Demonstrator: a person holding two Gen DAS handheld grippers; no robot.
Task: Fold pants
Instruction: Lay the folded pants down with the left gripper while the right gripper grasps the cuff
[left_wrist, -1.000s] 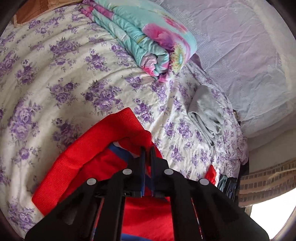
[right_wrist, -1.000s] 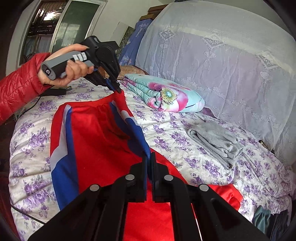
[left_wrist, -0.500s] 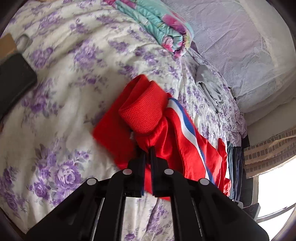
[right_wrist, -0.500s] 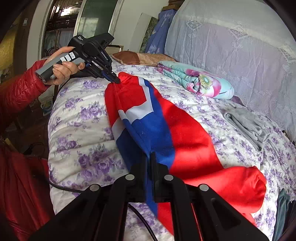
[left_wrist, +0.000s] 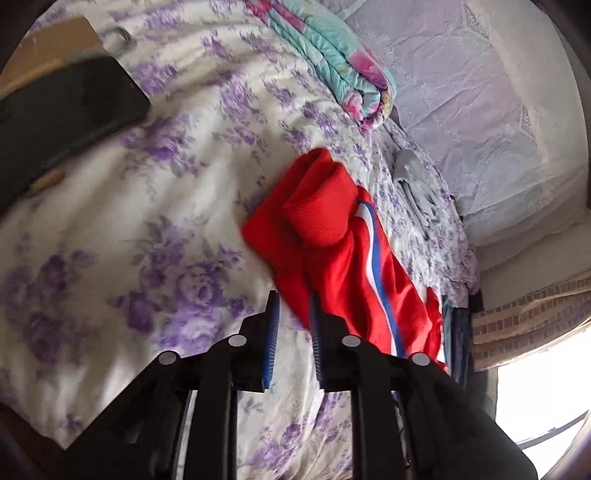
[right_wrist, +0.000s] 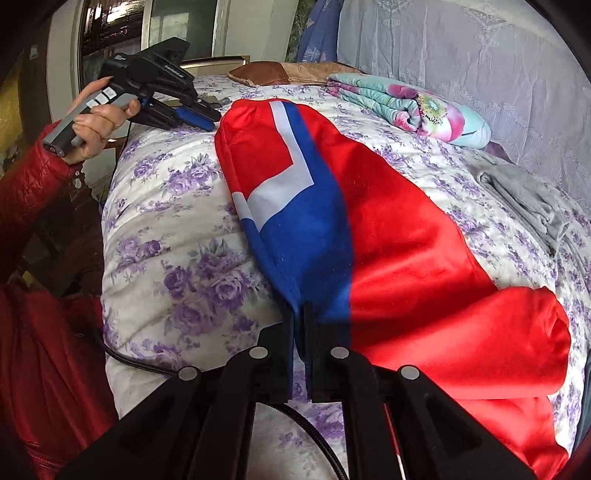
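Observation:
The red pants with a blue and white panel lie along the flowered bed, folded lengthwise; they also show in the left wrist view, ribbed cuffs at the near end. My left gripper is open, its jaws apart, just off the pants' near edge; it also shows in the right wrist view beside the far end of the pants. My right gripper is shut on the blue edge of the pants at the bed's near side.
A folded floral quilt and folded grey clothes lie on the bed beyond the pants. A dark flat object lies at the bed's upper left. A black cable hangs over the near edge.
The pants were swung over and laid flat on the bed. My left gripper has opened and let go of the pants' end. The right gripper still holds the blue edge.

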